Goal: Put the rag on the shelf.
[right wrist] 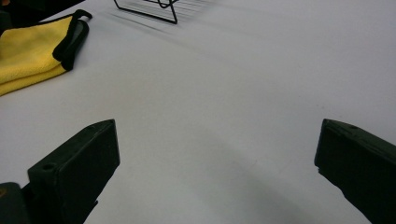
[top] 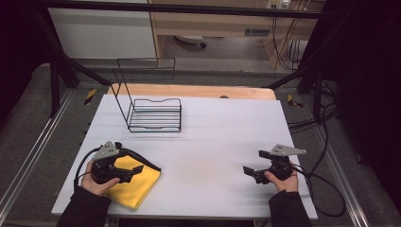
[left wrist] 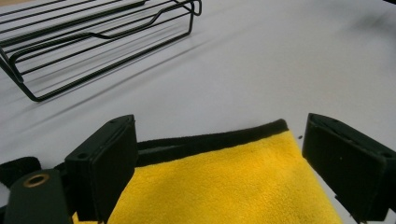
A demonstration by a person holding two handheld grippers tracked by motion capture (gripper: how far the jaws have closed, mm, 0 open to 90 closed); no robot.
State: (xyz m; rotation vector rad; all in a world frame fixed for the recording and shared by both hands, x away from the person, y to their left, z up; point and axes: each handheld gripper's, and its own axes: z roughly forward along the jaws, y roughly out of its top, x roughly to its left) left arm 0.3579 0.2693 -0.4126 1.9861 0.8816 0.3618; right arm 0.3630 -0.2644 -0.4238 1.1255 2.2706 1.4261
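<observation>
Cloth (top: pixel 133 183), yellow with a black edge, is laid folded at the near left corner of the white bench (top: pixel 213 142), well apart from the wire rack (top: pixel 153 113) at the far side. The left tool (left wrist: pixel 219 158) is held released astride the cloth's far edge, judged ready to grip it. The right tool (right wrist: pixel 217 168) is kept released over bare bench, apparently held in reserve.

Your left claw (left wrist: pixel 219 161) stands wide apart over the yellow cloth (left wrist: pixel 224 186), its black-trimmed edge lying between the jaws, pads clear of it. A black wire rack (left wrist: pixel 93 37) sits farther off on the white surface (left wrist: pixel 280 60).
</observation>
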